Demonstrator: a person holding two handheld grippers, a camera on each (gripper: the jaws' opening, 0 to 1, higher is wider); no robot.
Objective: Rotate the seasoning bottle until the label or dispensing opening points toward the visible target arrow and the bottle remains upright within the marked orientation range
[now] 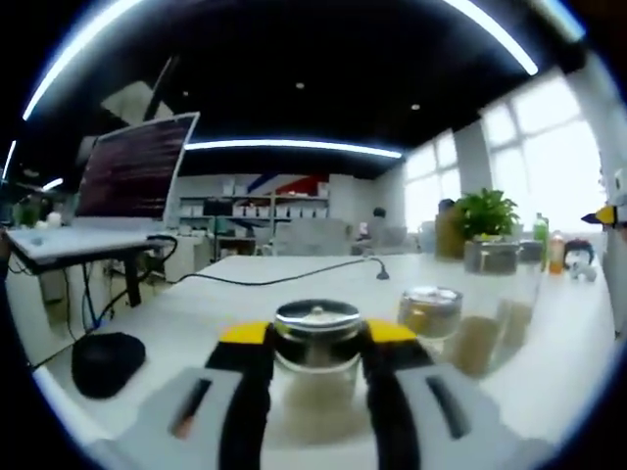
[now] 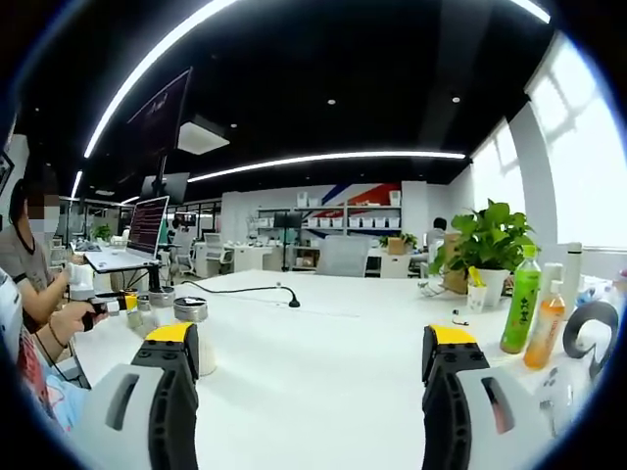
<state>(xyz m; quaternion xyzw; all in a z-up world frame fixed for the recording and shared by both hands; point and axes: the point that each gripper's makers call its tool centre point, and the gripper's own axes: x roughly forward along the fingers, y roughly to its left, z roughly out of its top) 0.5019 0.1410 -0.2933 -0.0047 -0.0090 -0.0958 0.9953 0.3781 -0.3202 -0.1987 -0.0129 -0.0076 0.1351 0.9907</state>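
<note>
On white table [image 1: 549, 372], 2 seasoning bottles [image 1: 316, 338], left claw [image 1: 316, 343].

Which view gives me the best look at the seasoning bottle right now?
The left gripper view: the seasoning bottle sits large and centred between the left tool jaws. In the right gripper view it is small and partly hidden behind a jaw.

Open-plan office, judging by long white tables [image 2: 333, 362], a laptop [image 2: 137, 240] on a raised stand, and a large monitor [image 1: 132, 166] on another desk. Shelves [image 2: 333, 220] with boxes along the far wall, dark ceiling with curved light strips [image 2: 323, 157], big windows [image 2: 593, 166]. Potted plant [image 2: 485, 240] and drink bottles [image 2: 521, 299] on the table. Seated person [image 2: 29, 274] at the left edge.
</note>
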